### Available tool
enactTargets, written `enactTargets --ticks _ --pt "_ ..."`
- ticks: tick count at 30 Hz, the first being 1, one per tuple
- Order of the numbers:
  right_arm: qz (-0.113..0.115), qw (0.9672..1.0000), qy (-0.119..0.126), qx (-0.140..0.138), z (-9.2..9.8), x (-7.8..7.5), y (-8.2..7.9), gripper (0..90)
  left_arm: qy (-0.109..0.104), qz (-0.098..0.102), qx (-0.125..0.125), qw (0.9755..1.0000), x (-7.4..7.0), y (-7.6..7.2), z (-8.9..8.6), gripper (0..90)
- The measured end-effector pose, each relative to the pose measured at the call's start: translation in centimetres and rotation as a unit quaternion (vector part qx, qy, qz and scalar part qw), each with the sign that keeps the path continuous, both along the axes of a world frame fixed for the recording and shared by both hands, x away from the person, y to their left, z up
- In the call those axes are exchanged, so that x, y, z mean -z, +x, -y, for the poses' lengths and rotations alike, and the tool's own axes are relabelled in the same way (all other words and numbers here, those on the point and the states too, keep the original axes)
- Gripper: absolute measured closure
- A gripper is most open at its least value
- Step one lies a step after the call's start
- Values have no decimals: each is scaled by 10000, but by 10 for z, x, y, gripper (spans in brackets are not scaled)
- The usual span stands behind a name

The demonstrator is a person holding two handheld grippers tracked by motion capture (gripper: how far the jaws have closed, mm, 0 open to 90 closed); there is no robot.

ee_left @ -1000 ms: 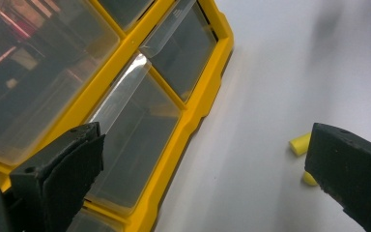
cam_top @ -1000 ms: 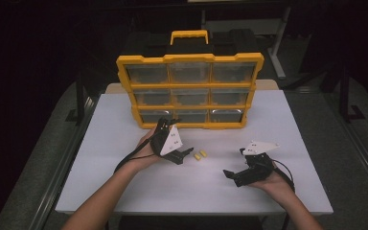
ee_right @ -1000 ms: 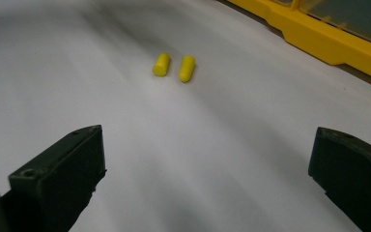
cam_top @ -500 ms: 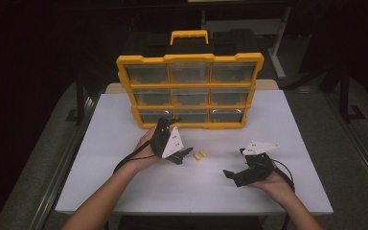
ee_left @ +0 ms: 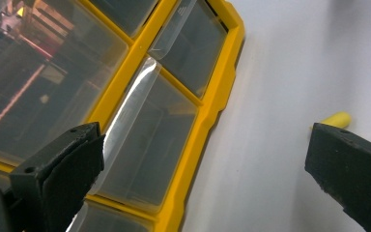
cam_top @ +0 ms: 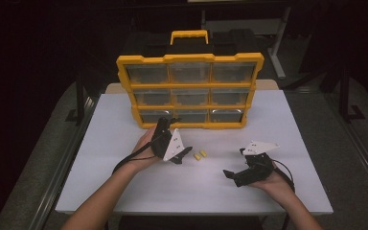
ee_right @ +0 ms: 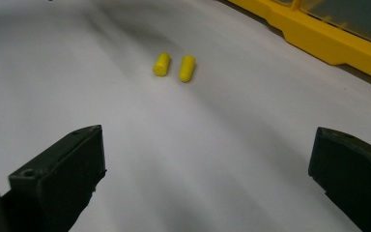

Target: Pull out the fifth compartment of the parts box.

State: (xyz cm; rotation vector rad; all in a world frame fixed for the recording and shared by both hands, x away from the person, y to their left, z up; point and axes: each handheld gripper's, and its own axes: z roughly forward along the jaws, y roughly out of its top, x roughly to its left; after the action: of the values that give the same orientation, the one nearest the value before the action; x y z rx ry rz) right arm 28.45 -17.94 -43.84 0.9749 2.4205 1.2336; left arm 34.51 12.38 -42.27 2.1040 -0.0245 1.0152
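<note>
No brand, label or writing can be read on any object. Two small yellow cylindrical foam plugs (cam_top: 199,155) lie side by side, just apart, on the white bench (cam_top: 124,187), in front of the yellow plastic drawer organiser with clear drawers (cam_top: 189,91) and between the two grippers. The left gripper (cam_top: 168,125), held in the person's left hand (cam_top: 146,146), points at the bottom row of the organiser; its jaws are spread wide and hold nothing. In the left gripper view a clear drawer front (ee_left: 147,150) lies between the jaws, and one plug end (ee_left: 337,119) shows just beyond the right-hand jaw. The right gripper (cam_top: 229,174), resting in the right hand (cam_top: 273,181), lies low over the bench and aims toward the plugs; its jaws are likewise released and empty. In the right gripper view both plugs (ee_right: 175,66) lie well ahead of the jaws, left of centre, their long axes nearly parallel and running roughly away from the camera.
</note>
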Motion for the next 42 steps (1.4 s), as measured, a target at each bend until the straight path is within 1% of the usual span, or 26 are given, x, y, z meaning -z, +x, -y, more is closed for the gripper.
enactTargets --ticks 4,8,12,18,21,26,27,31,32,33,34,37,38,39,40,42 --pt "4 10000 -5 -6 0 0 0 0 88 119 3 9999 0 -1 1 0" --pt "0 10000 -5 1 0 0 0 0 246 279 -15 9993 1 -2 2 0" --pt "-3 10000 -9 -4 0 0 0 0 293 378 -10 9989 1 -3 3 0" --pt "-1 10000 -6 -5 0 0 0 0 494 666 -22 9966 3 -5 4 0" --pt "0 10000 -6 -1 0 0 0 0 583 779 -11 9953 3 -6 5 0" --pt "-1 10000 -6 -4 0 0 0 0 638 858 12 9943 4 -7 6 0" --pt "-2 10000 -6 -2 0 0 0 0 704 928 24 9932 4 -8 6 0" --pt "0 10000 -8 -3 0 0 0 0 797 1034 43 9914 5 -9 7 0" --pt "-2 10000 -7 -2 0 0 0 0 839 1074 46 9907 5 -9 7 0" --pt "-2 10000 -7 -2 0 0 0 0 839 1074 46 9907 5 -9 7 0" --pt "-1 10000 -9 -1 0 0 0 0 888 1135 55 9895 6 -10 7 0" --pt "0 10000 -10 -3 0 0 0 0 1012 1236 50 9872 6 -11 8 0" --pt "-1 10000 -11 -3 0 0 0 0 1031 1265 52 9866 7 -11 8 0" --pt "-1 10000 -11 -3 0 0 0 0 1031 1265 52 9866 7 -11 8 0" --pt "-2 10000 -9 -3 0 0 0 0 1076 1335 52 9852 7 -12 8 0" --pt "1 10000 -7 0 0 0 0 0 1127 1405 52 9836 7 -12 9 0"
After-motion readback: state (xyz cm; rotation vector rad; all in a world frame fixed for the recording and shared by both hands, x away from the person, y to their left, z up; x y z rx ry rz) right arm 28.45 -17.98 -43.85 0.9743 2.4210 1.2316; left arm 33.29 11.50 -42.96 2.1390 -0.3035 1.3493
